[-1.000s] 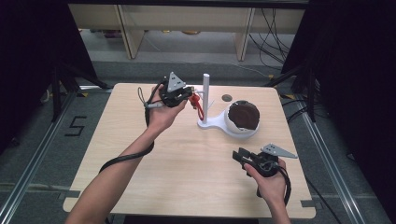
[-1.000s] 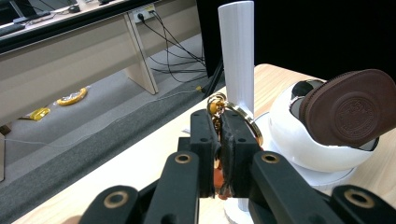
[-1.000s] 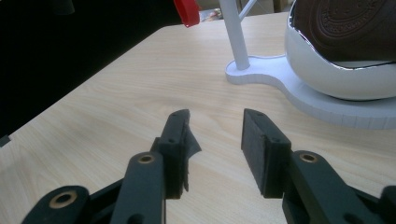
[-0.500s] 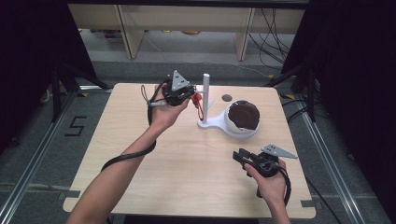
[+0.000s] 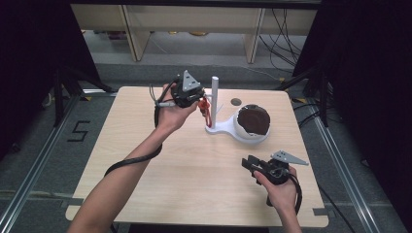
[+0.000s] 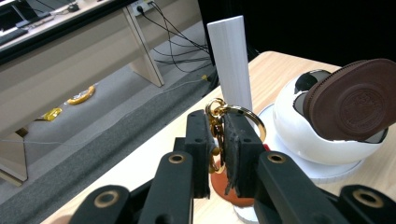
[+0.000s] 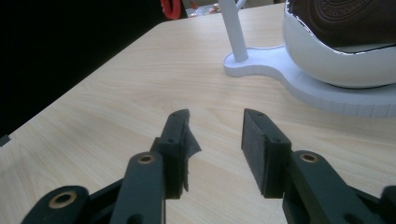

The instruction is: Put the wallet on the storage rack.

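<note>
Spanning most of the high view, the wooden bench (image 5: 145, 160) runs out of frame at its near edge, where both of the person's forearms are cut off. On it stands a white stand (image 5: 228, 127): a flat base, a tall post (image 6: 231, 60) and a round bowl (image 6: 308, 126). A brown leather disc (image 6: 359, 105) sits tilted in the bowl; its embossed stamp is too blurred to read, and the picture's right edge cuts it off.

The left gripper (image 5: 200, 103) is held up beside the post. In the left gripper view its jaws stand nearly together, and they have just been opening a little. Between them sits the gold ring (image 6: 240, 119) of a keychain, with a gold clasp (image 6: 214, 122) at the pads. Whether the pads press on the metal cannot be told, since the jaws hide the contact. Below them a red-brown leather tag (image 6: 229, 189) hangs, mostly hidden behind the jaws. In the high view the same keychain is a small red shape right beside the post, too small to make out how it meets it.

The right gripper (image 7: 215, 140) rests low over the near right of the bench, well apart from the stand, jaws apart with nothing between them. A frayed scrap of pad sticks off one jaw.

A small dark round spot (image 5: 236, 102) lies behind the bowl; what it is cannot be told.
</note>
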A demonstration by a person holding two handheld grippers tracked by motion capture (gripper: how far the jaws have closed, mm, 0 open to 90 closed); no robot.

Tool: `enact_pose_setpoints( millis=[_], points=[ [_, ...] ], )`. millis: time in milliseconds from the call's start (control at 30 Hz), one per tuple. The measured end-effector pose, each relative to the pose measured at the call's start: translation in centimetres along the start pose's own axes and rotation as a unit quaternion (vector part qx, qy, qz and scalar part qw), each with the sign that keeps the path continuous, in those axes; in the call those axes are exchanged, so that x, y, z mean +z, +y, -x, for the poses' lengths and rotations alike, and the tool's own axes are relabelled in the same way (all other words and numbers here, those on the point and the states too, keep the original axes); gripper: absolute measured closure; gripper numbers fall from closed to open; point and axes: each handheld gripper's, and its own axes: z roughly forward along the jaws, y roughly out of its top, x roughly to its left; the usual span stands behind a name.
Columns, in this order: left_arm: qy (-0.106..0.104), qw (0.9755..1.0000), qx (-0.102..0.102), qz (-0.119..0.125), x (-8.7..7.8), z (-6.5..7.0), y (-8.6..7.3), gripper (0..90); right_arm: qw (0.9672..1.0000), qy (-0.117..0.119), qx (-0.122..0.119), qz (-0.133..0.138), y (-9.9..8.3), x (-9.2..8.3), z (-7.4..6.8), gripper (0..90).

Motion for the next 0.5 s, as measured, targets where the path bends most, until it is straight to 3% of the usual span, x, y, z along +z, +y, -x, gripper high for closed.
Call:
enact_pose_setpoints(
  millis=[33,133,167,233,333,367,400,500],
  points=[
    [-0.002,1.0,0.006,-0.007,-0.1,-0.2,0.1,79.3,1.0,0.001,0.0,-0.002,0.0,0.0,0.0,62.3],
    [-0.008,0.9998,0.001,-0.019,-0.1,-0.5,0.3,76.7,1.0,-0.001,0.003,-0.005,0.0,0.0,-0.1,62.3],
    [-0.012,0.9995,0.007,-0.027,-0.1,-0.7,0.3,76.1,0.9996,0.0,0.024,-0.011,-0.1,-0.1,-0.4,62.3],
    [-0.011,0.9994,0.011,-0.032,-0.1,-0.7,0.4,75.5,0.9999,0.0,0.009,-0.009,-0.1,0.1,-0.2,62.3],
    [-0.01,0.9993,0.011,-0.035,0.1,-0.8,0.3,75.3,0.9996,0.004,0.026,-0.013,-0.2,0.1,-0.4,62.3],
    [-0.011,0.9991,0.008,-0.04,0.2,-0.9,0.1,74.9,0.9996,0.004,0.026,-0.014,-0.3,0.1,-0.4,62.3],
    [-0.011,0.9992,0.004,-0.039,0.2,-1.0,0.1,74.1,0.9999,-0.001,0.001,-0.011,-0.2,0.2,-0.1,62.3],
    [-0.016,0.9993,-0.002,-0.035,0.4,-1.2,0.0,71.9,0.9999,-0.004,-0.001,-0.012,-0.2,0.1,-0.1,62.3]
  ],
)
